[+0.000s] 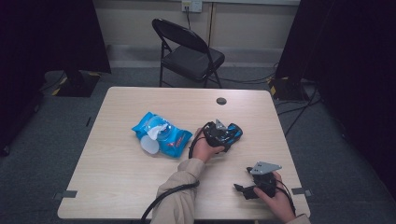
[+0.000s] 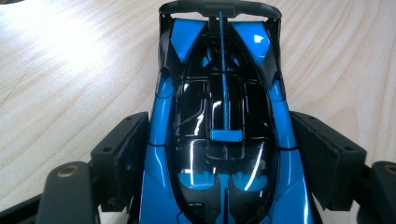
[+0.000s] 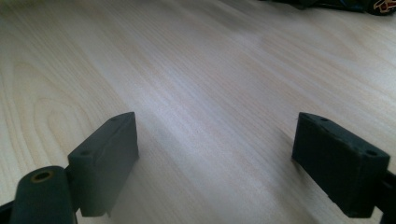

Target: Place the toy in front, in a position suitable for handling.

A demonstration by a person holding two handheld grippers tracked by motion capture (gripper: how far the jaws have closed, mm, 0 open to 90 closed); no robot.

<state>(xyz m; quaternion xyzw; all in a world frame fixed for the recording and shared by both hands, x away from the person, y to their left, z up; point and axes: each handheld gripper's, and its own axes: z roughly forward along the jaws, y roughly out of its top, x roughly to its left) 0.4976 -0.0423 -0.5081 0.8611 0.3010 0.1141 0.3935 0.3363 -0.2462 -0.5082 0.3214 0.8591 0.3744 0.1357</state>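
Car (image 2: 223, 140), a blue and black toy, lies between the pads of the left gripper (image 2: 223, 158), its long axis running straight away from that gripper along the line of the jaws, the tail wing at the far end. Both pads flank the body at its widest part. The left pad (image 2: 125, 154) looks to be at the blue flank or a hair off it; the right pad (image 2: 322, 154) stands just beside the other flank, and I cannot tell whether either one presses. No earlier picture helps here, so I judge this as jaws wide and set round the car, the squeeze not yet made. The coming move turns on that line-up: with the car's length along the jaws, closing should pinch it across its narrow width.

Taking the car as landmark, nearest the person is the right gripper (image 1: 252, 186), near the table's (image 1: 116, 186) front edge and well apart from the car, on its near right. Its jaws stand wide with bare wood between them, holding nothing. The left hand (image 1: 203, 150) is far the nearer one, just beside the car on its near left. To the car's left, a blue wipes pack (image 1: 161, 134) lies flat, apart from it. Beyond the car, a small dark disc (image 1: 221, 101) sits near the table's far edge, and past that a folding chair (image 1: 189, 53).
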